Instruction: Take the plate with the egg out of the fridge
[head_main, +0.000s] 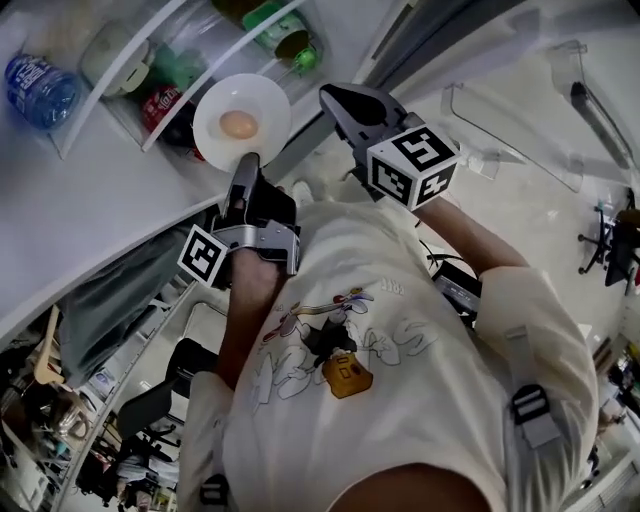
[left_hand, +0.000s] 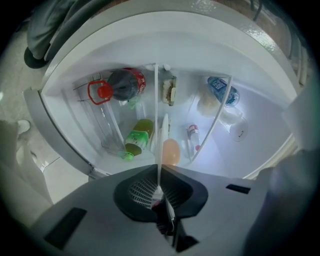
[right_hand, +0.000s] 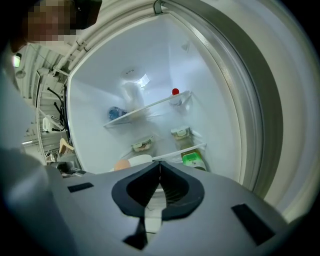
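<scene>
Head view alone: plate (head_main: 266, 104) face-on

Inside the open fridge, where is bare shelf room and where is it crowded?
Barest-looking: the glass middle shelf, between its two lidded food containers. Crowded: the compartment below, with the dark red-labelled bottle, green bottle and clear container. The left claw holds the round white plate before the shelves.

Black office chairs (head_main: 150, 405) lower left; pale tiled floor (left_hand: 52, 176)
</scene>
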